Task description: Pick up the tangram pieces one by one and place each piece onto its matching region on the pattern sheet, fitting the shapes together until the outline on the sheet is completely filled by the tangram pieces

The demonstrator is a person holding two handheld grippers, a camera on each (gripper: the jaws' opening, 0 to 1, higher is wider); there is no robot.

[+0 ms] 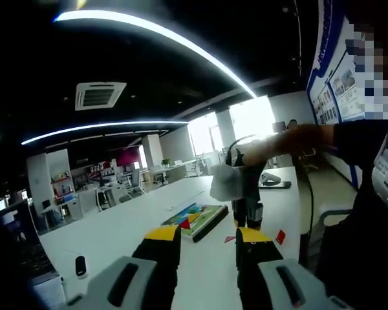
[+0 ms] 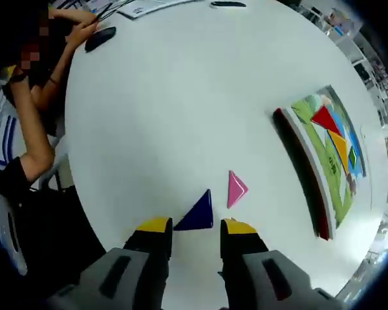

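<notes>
Right gripper (image 2: 196, 227) released above glossy blue triangle (image 2: 196, 214), pink triangle (image 2: 236, 188) beside; left gripper (image 1: 208, 239) released too

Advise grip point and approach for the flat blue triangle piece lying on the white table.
Judging from the right gripper view, the flat blue triangle piece lies on the white table just ahead of the open right gripper. Come from above, pinch across the narrower upper part near its apex; the pink triangle piece sits close, so stay off that side.
</notes>
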